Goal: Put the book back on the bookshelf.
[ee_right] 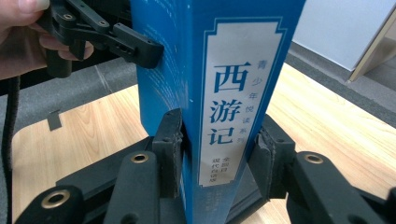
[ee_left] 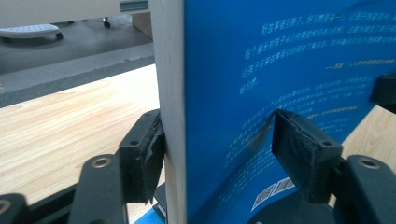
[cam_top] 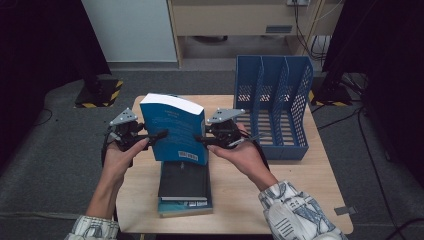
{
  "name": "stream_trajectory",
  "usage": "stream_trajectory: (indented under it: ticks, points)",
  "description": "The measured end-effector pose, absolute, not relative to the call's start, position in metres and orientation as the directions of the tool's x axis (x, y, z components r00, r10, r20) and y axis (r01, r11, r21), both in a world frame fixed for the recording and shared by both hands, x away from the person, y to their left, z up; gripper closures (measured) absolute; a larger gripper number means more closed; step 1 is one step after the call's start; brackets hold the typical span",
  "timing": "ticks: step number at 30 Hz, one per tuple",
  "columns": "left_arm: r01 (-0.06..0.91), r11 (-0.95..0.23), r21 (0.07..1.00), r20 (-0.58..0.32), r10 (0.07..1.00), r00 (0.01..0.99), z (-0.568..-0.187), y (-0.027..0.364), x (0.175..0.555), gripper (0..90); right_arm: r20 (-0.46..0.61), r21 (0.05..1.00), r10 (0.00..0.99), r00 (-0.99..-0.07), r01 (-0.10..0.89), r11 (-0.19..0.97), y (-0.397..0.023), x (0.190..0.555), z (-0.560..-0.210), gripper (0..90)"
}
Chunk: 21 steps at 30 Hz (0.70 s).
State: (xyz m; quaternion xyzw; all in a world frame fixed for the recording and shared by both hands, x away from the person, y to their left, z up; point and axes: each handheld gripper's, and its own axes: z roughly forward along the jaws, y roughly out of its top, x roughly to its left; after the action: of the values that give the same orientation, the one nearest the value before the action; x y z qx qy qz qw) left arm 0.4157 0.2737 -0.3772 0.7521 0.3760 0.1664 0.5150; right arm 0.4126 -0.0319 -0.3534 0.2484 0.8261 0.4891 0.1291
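A thick blue book [cam_top: 172, 130] stands upright in the air over the table, white page edges to the left and spine to the right. My right gripper [cam_top: 202, 139] is shut on its spine end; in the right gripper view [ee_right: 217, 149] both pads press the covers beside the white title label [ee_right: 233, 93]. My left gripper [cam_top: 155, 135] straddles the page side. In the left gripper view [ee_left: 217, 140] one pad [ee_left: 149, 154] rests against the pages and the other pad [ee_left: 299, 144] stands slightly off the blue cover [ee_left: 280, 56].
Under the raised book lies a stack of two books [cam_top: 184, 187], a dark one on a teal one. A blue file rack [cam_top: 272, 100] with several slots stands at the back right of the wooden table [cam_top: 300, 200]. Grey floor surrounds the table.
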Motion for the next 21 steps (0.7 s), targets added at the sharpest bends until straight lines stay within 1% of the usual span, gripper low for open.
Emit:
stream_trajectory:
  ticks: [2, 5, 10, 16, 18, 21]
  points:
    - [0.384, -0.183, 0.905, -0.126, 0.748, 0.652, -0.378, 0.273, 0.415, 31.9, 0.03, 0.873, 0.529, -0.848, 0.28, 0.4, -0.031, 0.41, -0.353, 59.7]
    - [0.375, -0.181, 0.909, -0.115, 0.757, 0.644, -0.378, 0.273, 0.414, 31.3, 0.02, 0.873, 0.523, -0.852, 0.271, 0.407, -0.029, 0.408, -0.352, 59.7]
    - [0.369, -0.16, 0.916, -0.121, 0.766, 0.631, -0.38, 0.272, 0.414, 29.8, 0.019, 0.877, 0.519, -0.855, 0.263, 0.401, -0.026, 0.407, -0.352, 59.6]
    - [0.357, -0.177, 0.917, -0.106, 0.755, 0.647, -0.378, 0.271, 0.417, 28.9, 0.021, 0.876, 0.51, -0.86, 0.262, 0.405, -0.024, 0.403, -0.351, 59.5]
    - [0.353, -0.183, 0.918, -0.101, 0.751, 0.652, -0.378, 0.27, 0.418, 29.0, 0.011, 0.875, 0.506, -0.863, 0.253, 0.413, -0.022, 0.401, -0.35, 57.9]
    - [0.348, -0.19, 0.918, -0.093, 0.75, 0.655, -0.376, 0.268, 0.415, 28.7, 0.019, 0.884, 0.509, -0.86, 0.252, 0.394, -0.021, 0.401, -0.349, 57.1]
